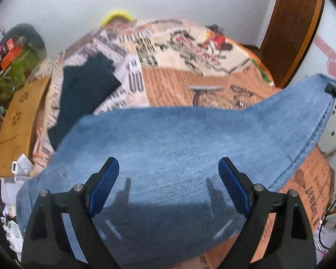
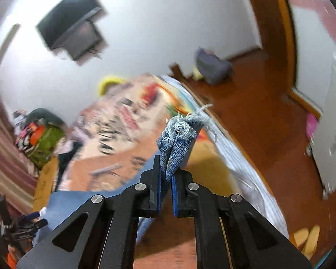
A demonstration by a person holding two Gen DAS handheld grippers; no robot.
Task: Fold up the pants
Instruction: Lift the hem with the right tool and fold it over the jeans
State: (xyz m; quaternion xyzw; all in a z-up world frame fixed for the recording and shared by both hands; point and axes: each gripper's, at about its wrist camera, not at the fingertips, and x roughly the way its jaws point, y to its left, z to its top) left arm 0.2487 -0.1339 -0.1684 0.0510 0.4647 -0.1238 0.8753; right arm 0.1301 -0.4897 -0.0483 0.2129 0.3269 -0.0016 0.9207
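Over the patterned bedspread (image 1: 168, 78), the right gripper (image 2: 168, 177) pinches the jeans' (image 1: 168, 145) frayed hem (image 2: 179, 132). Nearer, the left gripper (image 1: 168, 179) gapes wide above the denim, gripping nothing.

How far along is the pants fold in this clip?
Early. Done: the right gripper has clamped a frayed hem of the blue jeans and holds that end raised off the patterned bedspread. In hand: the denim hangs in a slope from that grip, while the left gripper stands open above the cloth, gripping nothing. Left: no finished, flattened fold shows yet.
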